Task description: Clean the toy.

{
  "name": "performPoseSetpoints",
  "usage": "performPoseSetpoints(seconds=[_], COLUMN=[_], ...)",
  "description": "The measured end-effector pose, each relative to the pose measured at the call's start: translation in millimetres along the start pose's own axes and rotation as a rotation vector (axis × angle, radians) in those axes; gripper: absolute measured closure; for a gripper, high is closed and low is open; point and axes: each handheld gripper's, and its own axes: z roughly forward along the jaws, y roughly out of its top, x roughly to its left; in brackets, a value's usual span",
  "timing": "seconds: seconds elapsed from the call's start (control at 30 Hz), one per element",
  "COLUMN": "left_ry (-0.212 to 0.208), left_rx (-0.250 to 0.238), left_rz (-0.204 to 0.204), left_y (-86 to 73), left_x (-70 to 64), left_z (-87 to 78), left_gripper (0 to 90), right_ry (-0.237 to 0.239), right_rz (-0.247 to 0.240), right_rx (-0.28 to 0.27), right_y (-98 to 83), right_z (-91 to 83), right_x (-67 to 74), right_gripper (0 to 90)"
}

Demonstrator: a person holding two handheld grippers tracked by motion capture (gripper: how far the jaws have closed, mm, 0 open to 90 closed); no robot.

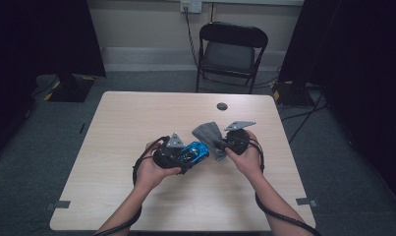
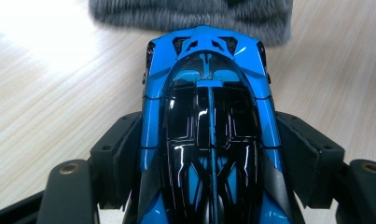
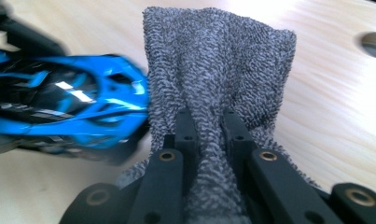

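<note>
A blue and black toy car (image 1: 192,153) (image 2: 209,126) (image 3: 69,109) is held above the wooden table (image 1: 136,118). My left gripper (image 1: 178,156) (image 2: 209,158) is shut on the car's sides, its nose pointing away from the hand. A grey terry cloth (image 1: 210,137) (image 3: 218,79) hangs bunched between the jaws of my right gripper (image 1: 224,143) (image 3: 209,128), which is shut on it. The cloth's free end touches the car's front (image 2: 209,35), and its edge (image 2: 190,16) lies just beyond the nose in the left gripper view.
A round cable hole (image 1: 222,106) (image 3: 374,44) sits in the table's far middle. A black folding chair (image 1: 230,51) stands behind the table. Dark curtains flank both sides, and cables lie on the floor at the right.
</note>
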Motion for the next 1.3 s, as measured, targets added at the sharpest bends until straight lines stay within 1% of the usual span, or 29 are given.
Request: performPoseSetpoints(seconds=[0.03,0.07,0.13,0.2,0.33,0.37,0.5,0.6,0.63,0.7,0.73,0.77,0.8,0.83,0.87,0.9,0.97,1.03,1.07,1.1,1.17,1.27,1.3], left_ry=[0.012,0.019,0.013,0.025,0.032,0.042,0.051,0.065,0.071,0.077,0.077,0.082,0.082,0.098,0.098,0.100,0.107,0.110,0.110,0.111,0.121,0.120,0.118], left_rx=[0.008,0.010,0.006,0.007,0.002,-0.003,-0.009,-0.011,-0.013,-0.013,-0.013,-0.016,-0.016,-0.017,-0.017,-0.021,-0.019,-0.024,-0.024,-0.022,-0.023,-0.030,-0.033], left_rz=[-0.002,-0.003,-0.011,-0.007,-0.013,-0.024,-0.026,-0.031,-0.030,-0.032,-0.032,-0.042,-0.042,-0.043,-0.043,-0.054,-0.053,-0.061,-0.061,-0.062,-0.066,-0.077,-0.082], left_y=[-2.4,-4.0,-6.5,-6.9,-7.0,-7.6,-8.3,-8.5,-8.6,-8.8,-8.8,-9.3,-9.3,-9.9,-9.9,-10.5,-11.0,-12.1,-12.1,-12.4,-13.8,-15.1,-15.2], left_x=[1.8,2.8,4.6,5.3,7.9,9.6,11.9,14.6,15.0,16.1,16.1,17.2,17.2,18.8,18.8,20.4,22.3,23.3,23.3,24.0,26.9,28.7,29.3], left_z=[-1.6,-2.2,-3.5,-5.4,-8.9,-11.3,-14.4,-16.4,-16.4,-16.2,-16.2,-16.1,-16.1,-16.7,-16.7,-16.8,-17.2,-17.2,-17.2,-17.4,-19.3,-20.6,-22.2], left_gripper=[28.0,28.0,28.0,28.0,27.9,27.9,27.9,28.0,28.0,28.0,28.0,28.0,28.0,28.0,28.0,28.0,28.0,27.9,27.9,27.9,28.0,28.0,27.9], right_ry=[0.006,0.019,0.030,0.041,0.045,0.050,0.060,0.070,0.076,0.075,0.075,0.085,0.090,0.096,0.096,0.118,0.131,0.146,0.146,0.164,0.173,0.175,0.157], right_rz=[-0.037,-0.040,-0.056,-0.064,-0.086,-0.090,-0.095,-0.125,-0.127,-0.148,-0.148,-0.151,-0.155,-0.154,-0.154,-0.155,-0.157,-0.157,-0.157,-0.152,-0.148,-0.142,-0.126], right_rx=[0.015,0.014,0.015,0.020,0.034,0.033,0.040,0.043,0.041,0.039,0.039,0.037,0.038,0.035,0.035,0.031,0.028,0.026,0.026,0.026,0.025,0.024,0.018], right_y=[2.0,2.5,3.4,4.3,5.0,4.8,2.7,-2.2,-3.6,-6.1,-6.1,-8.5,-9.6,-11.1,-11.1,-13.8,-16.7,-19.7,-19.7,-23.2,-27.3,-31.4,-35.1], right_z=[3.5,4.1,4.4,4.4,4.2,3.9,3.2,1.9,1.3,-0.7,-0.7,-2.5,-3.3,-4.3,-4.3,-5.7,-6.5,-6.8,-6.8,-6.8,-8.3,-12.1,-17.1], right_x=[5.7,6.9,8.0,8.8,10.7,10.6,11.1,15.0,16.5,20.1,20.1,22.8,23.9,25.5,25.5,28.9,33.0,36.3,36.3,38.8,40.2,39.6,35.6], right_gripper=[79.6,79.6,79.6,79.6,79.5,79.5,79.5,79.5,79.5,79.5,79.5,79.5,79.5,79.5,79.5,79.5,79.4,79.4,79.4,79.4,79.4,79.3,79.3])
